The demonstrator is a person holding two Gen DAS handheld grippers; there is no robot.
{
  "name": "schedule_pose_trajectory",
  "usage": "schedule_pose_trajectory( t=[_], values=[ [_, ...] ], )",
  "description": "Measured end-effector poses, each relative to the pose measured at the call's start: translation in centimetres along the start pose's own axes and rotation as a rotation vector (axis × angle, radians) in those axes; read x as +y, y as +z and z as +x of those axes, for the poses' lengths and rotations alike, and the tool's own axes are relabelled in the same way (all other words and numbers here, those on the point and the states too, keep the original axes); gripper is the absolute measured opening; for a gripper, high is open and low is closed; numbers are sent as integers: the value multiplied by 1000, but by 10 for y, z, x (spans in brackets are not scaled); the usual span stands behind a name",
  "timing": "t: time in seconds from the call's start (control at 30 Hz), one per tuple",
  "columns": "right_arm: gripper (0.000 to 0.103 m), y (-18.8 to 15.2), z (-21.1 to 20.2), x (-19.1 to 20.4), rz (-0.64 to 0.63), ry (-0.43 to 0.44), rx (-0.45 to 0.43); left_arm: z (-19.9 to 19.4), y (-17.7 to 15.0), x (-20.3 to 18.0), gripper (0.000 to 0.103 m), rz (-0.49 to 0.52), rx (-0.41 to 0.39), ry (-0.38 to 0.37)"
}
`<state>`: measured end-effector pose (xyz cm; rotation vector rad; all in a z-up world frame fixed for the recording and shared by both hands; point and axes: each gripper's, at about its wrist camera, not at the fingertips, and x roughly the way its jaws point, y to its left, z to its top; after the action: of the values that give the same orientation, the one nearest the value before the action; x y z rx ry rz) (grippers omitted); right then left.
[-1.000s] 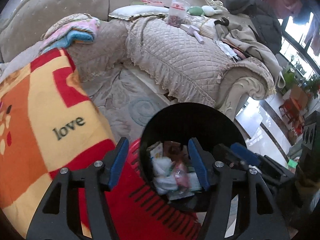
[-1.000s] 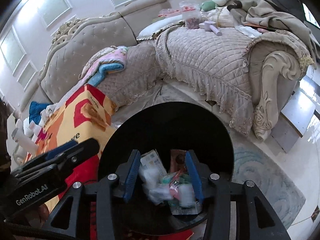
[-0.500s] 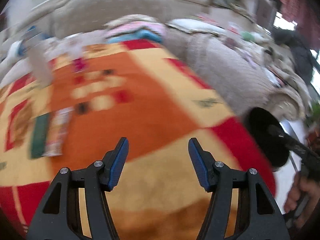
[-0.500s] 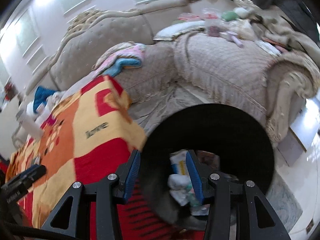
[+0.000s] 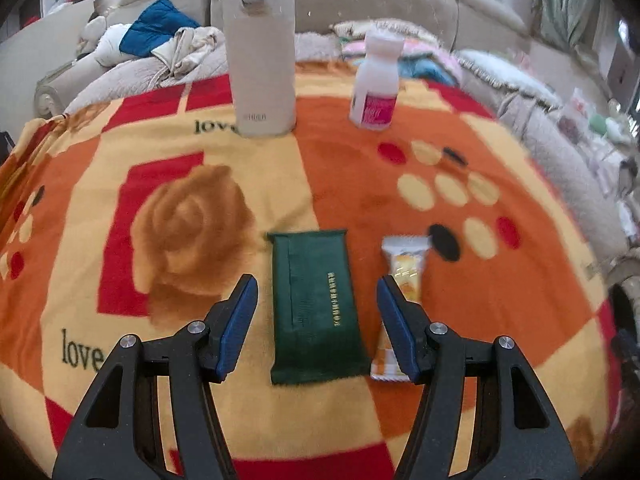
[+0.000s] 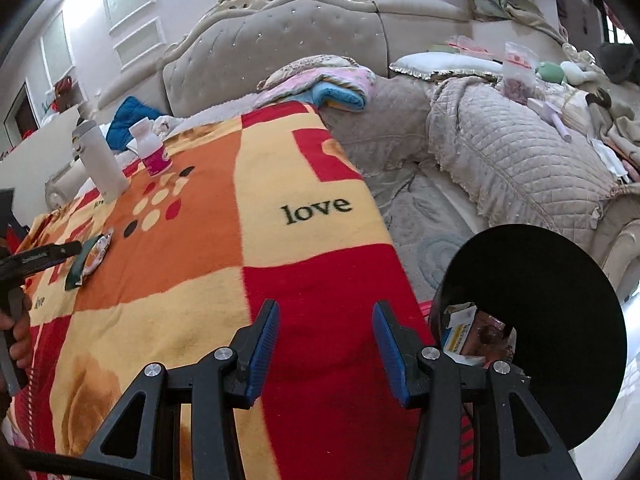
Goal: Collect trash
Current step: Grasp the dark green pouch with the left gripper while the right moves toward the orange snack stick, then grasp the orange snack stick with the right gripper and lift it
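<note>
Blanket: fleece, orange, yellow and red checks, printed roses, dots and the word "love"; spread flat over the work surface.

Green packet: dark, flat, rectangular, crimped ends, gold lettering; lay near the middle of the blanket, between the spread fingers of the left gripper, untouched by either pad.

Snack wrapper: glossy white and orange film, just right of the green packet, partly hidden behind the right finger.

Flask: tall, pale, cylindrical, upright at the far edge.

Bottle: small, white plastic, pink label, upright to the right of the flask.

Right gripper: jaws parted, empty, over a red check at the blanket's near right corner.

Bin: black liner, round mouth, beside that corner on the right; cartons and crumpled wrappers inside.

Sofa: quilted beige covers, tufted back, piled with folded cloths, beyond the blanket.
</note>
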<state>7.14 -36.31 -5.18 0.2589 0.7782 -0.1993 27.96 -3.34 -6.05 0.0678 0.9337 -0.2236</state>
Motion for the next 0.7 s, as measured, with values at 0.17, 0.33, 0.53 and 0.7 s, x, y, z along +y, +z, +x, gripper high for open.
schedule_pose_trajectory(
  t=[0.17, 0.33, 0.53, 0.7],
  values=[
    [46, 1, -2, 8, -4, 1, -25, 4, -13, 3, 45, -14, -8, 58],
    [46, 4, -22, 43, -66, 71, -142, -30, -53, 18, 39, -44, -23, 85],
    [46, 17, 23, 145, -175, 263, -11, -65, -105, 51, 39, -132, -50, 86],
    [46, 31, 72, 232, -221, 377, 80, -62, -103, 50, 39, -153, -67, 89]
  ],
)
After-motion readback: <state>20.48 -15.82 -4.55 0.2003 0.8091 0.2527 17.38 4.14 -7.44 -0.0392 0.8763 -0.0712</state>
